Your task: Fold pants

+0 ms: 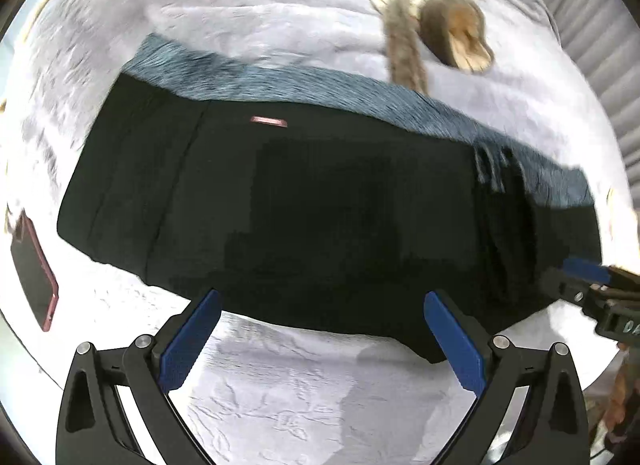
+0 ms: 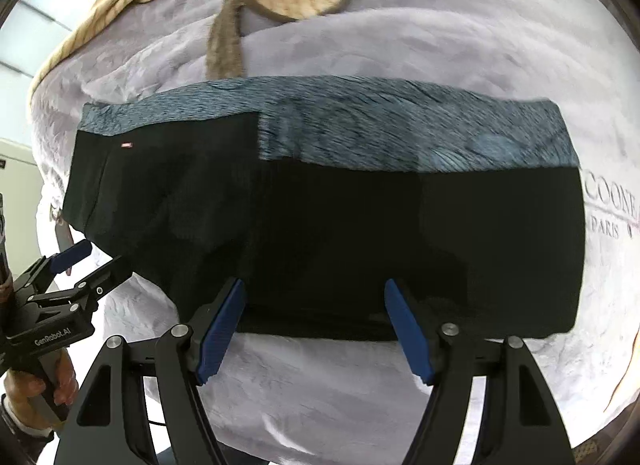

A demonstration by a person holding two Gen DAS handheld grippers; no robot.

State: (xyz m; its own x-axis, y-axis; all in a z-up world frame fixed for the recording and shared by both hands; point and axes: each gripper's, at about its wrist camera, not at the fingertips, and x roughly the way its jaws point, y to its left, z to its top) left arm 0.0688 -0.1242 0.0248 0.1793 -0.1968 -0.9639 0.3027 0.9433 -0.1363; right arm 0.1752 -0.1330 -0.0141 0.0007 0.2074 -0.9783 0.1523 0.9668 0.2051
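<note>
Through my left wrist camera, I am looking steeply down at the black pants (image 1: pixel 320 217), which are lying folded into a long band across the pale lilac bedspread (image 1: pixel 260 397). Their blue fleecy lining (image 1: pixel 304 85) is showing along the far edge, and a small pink label (image 1: pixel 269 121) is sitting near the left end. My left gripper (image 1: pixel 322 339) is hanging with its jaws released and spread wide, nothing between the blue pads, their tips just over the near edge of the pants. A dark phone in a pink case (image 1: pixel 34 277) is lying on the bed to the left, apart from the pants. A grey and tan furry garment (image 1: pixel 408 29) is trailing down from the far side to the lining. My right gripper (image 1: pixel 588 277) is peeking in at the right edge.

Through my right wrist camera, the pants (image 2: pixel 340 233) are filling the middle of the view, the lining (image 2: pixel 400 129) forming a wide strip along the far side. My right gripper (image 2: pixel 314 331) is also hovering with jaws released and empty, the tips at the near fold. At the left, a hand (image 2: pixel 40 385) is holding my left gripper (image 2: pixel 96 261), jaws parted, just beside the left end of the pants.
</note>
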